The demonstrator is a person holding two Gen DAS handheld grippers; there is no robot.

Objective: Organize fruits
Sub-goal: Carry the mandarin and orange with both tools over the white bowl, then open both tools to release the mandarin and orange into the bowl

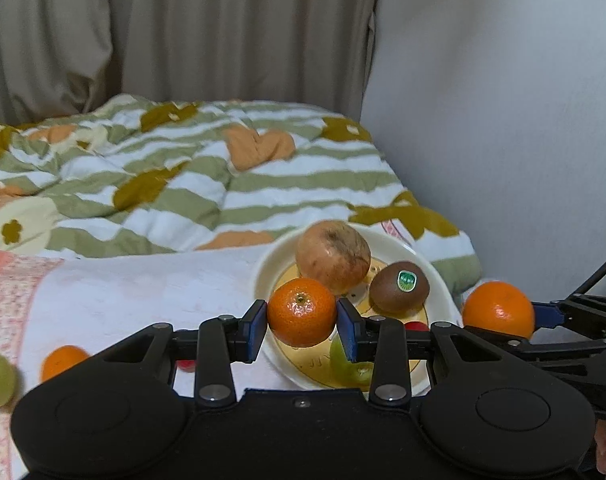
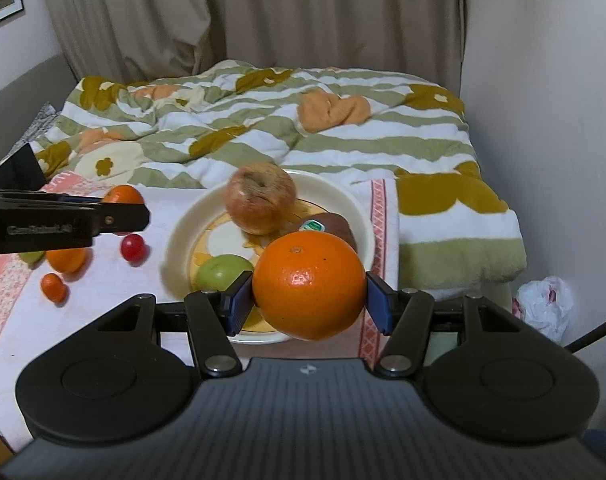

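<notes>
My left gripper (image 1: 303,322) is shut on a small mandarin (image 1: 301,312), held just above the near left rim of a cream plate (image 1: 263,276). On the plate lie a blotchy apple (image 1: 333,256), a kiwi (image 1: 399,288) with a green sticker and a green fruit (image 1: 351,364). My right gripper (image 2: 309,302) is shut on a large orange (image 2: 309,286) over the plate's (image 2: 183,232) near right side. The orange hides part of the kiwi (image 2: 339,226). Behind it sit the apple (image 2: 261,202) and the green fruit (image 2: 223,272).
Loose fruit lies on the white towel (image 2: 103,308) left of the plate: a red one (image 2: 133,248), two orange ones (image 2: 67,258) (image 2: 54,287) and a green one (image 2: 31,257). A rumpled striped quilt (image 2: 343,140) lies behind. A wall stands to the right, with a plastic bag (image 2: 543,304) below.
</notes>
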